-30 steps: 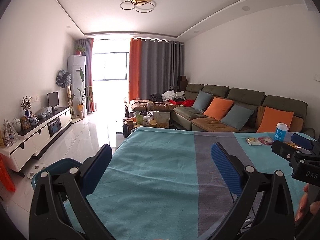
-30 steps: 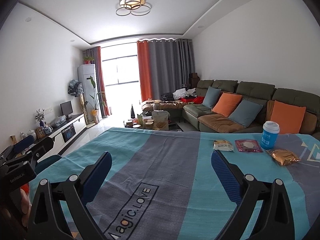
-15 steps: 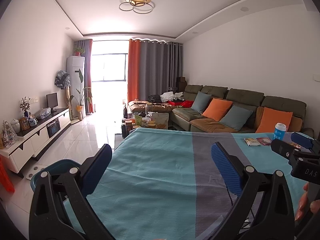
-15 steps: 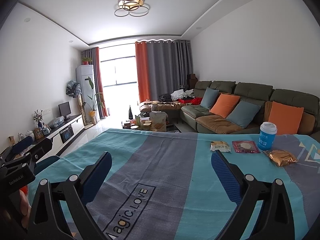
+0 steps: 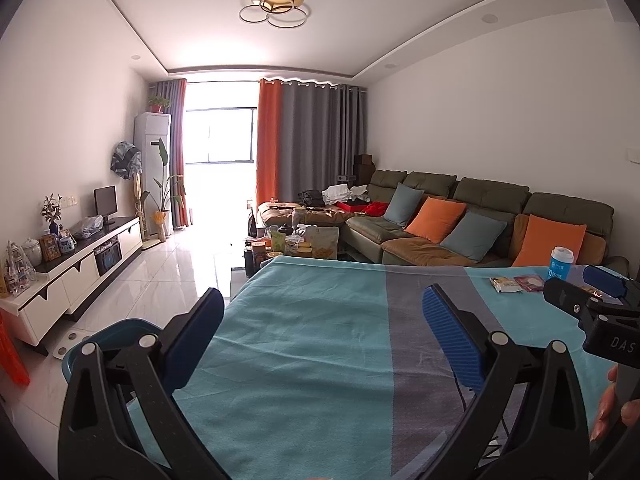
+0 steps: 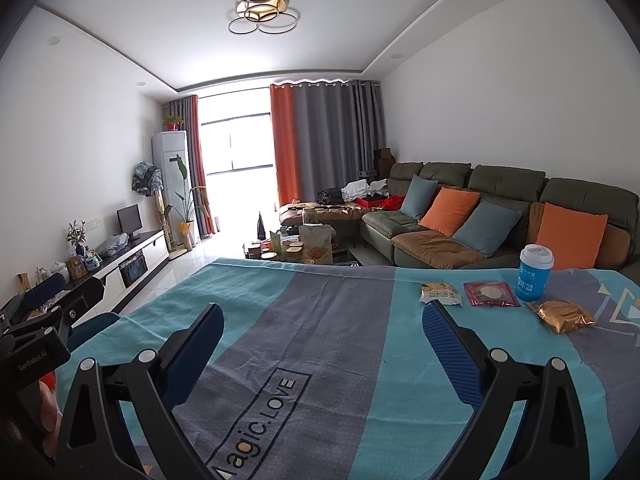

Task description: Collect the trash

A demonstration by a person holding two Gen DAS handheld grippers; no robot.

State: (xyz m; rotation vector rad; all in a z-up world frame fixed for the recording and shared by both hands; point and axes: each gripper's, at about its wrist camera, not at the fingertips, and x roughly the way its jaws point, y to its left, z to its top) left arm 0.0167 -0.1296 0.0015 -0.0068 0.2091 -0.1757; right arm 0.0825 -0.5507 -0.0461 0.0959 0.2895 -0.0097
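Collecting has not begun: both tools hover above the cloth-covered counter (image 6: 320, 320) with nothing in them.

The left hand-held gripper (image 5: 320, 340) and the right hand-held gripper (image 6: 320, 340) each have their blue pads spread wide apart, with only cloth showing between them. The trash lies together at the counter's far right side: a pale snack wrapper (image 6: 440, 293), a dark red packet (image 6: 490, 294) just beside it, a crumpled gold wrapper (image 6: 564, 315) nearer the edge, and a blue cup (image 6: 534, 278) with a white lid standing upright behind them. A blue bin (image 5: 108, 338) shows on the floor off the counter's left edge, and probably receives the trash. The step in hand looks like the approach; next, the right tool needs to reach forward and rightward, come down low over a flat wrapper, and close on an edge that lifts off the cloth.
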